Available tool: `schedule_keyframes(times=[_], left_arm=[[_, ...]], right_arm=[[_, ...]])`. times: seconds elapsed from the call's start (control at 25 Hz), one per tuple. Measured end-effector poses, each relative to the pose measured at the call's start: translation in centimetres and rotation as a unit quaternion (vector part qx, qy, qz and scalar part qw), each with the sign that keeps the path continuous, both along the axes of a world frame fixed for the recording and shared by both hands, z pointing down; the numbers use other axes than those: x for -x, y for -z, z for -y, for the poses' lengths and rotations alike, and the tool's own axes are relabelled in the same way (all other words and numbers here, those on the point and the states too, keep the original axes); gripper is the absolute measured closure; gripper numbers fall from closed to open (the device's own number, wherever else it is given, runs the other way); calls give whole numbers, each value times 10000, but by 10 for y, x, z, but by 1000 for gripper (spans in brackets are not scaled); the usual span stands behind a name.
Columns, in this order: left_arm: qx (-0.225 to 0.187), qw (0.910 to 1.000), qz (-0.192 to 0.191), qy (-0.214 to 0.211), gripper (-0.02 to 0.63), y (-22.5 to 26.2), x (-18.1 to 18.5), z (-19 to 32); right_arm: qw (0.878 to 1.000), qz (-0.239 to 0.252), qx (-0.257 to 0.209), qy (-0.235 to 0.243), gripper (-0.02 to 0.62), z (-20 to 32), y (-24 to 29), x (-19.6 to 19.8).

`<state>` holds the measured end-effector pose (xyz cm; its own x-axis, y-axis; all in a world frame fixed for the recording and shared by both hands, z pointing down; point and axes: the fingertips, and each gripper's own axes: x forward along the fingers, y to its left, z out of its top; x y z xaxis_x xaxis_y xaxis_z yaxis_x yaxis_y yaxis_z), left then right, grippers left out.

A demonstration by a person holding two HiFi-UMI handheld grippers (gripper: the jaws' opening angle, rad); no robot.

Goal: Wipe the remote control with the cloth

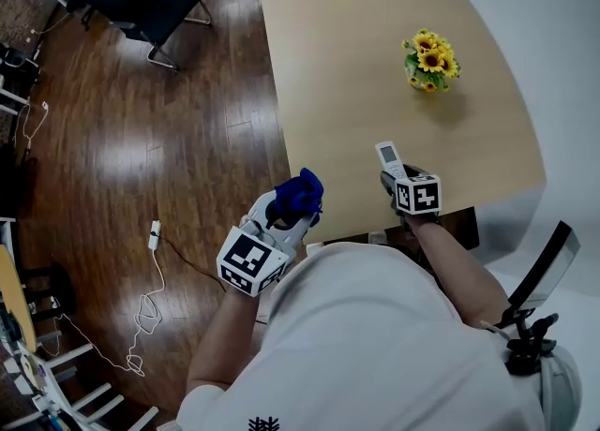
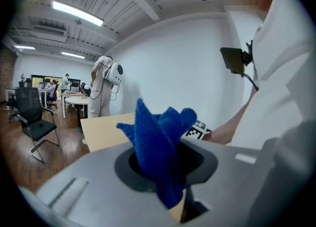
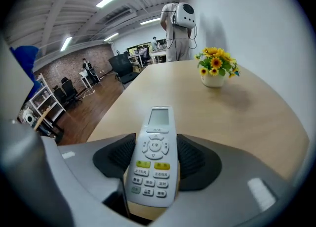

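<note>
Right gripper (image 1: 397,182) clamped shut on white push-button remote control (image 3: 153,154), screen end up, above near edge of light wooden table (image 1: 347,73). Left gripper (image 1: 292,212) pinching crumpled blue cloth (image 2: 158,142) at table's near-left corner.

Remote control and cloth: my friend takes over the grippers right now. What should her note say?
Left gripper: shut on the blue cloth, held up by the near corner of the table.
Right gripper: shut on the white remote control, buttons facing up, above the table's near edge.
Done: both things are picked up. The cloth and the remote are apart, not touching.
Left: bring the cloth onto the remote and wipe it. The sunflower pot stands farther back, out of the way.
</note>
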<state>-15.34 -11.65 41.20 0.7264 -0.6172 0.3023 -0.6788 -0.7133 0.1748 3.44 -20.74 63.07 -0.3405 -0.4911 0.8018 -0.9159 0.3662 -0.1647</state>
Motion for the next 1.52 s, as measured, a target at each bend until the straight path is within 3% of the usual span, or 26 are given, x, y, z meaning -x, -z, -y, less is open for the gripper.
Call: schedule_keyframes(times=[0.24,0.56,0.84,0.88,0.96,1.24,1.52], left_arm=[[33,9995,315,9,497,-12,41,-34],[144,9990,428,-71,497,-18,59,-56],[288,9989,366,-92,497,-16,67,-67],[289,9989,363,-105,497,-16,67,-68],[282,9989,354,-132,497,-17,64,-67],[224,9992,210,-255,497,-22,57,-64],[143,9968,307,-730,497,-30,22,-79]], right_arm=[[9992,-349,61,-199,333,-11,-48,7],[9953,-837,135,-465,331,-18,-85,-6],[9967,-625,224,-473,325,-21,-98,-4],[9973,-568,210,-416,296,-19,-98,-2],[9982,-482,111,-336,258,-17,-92,-1],[9971,-589,-445,-205,258,-31,-40,1],[9961,-564,-677,-31,256,-100,5,-24]])
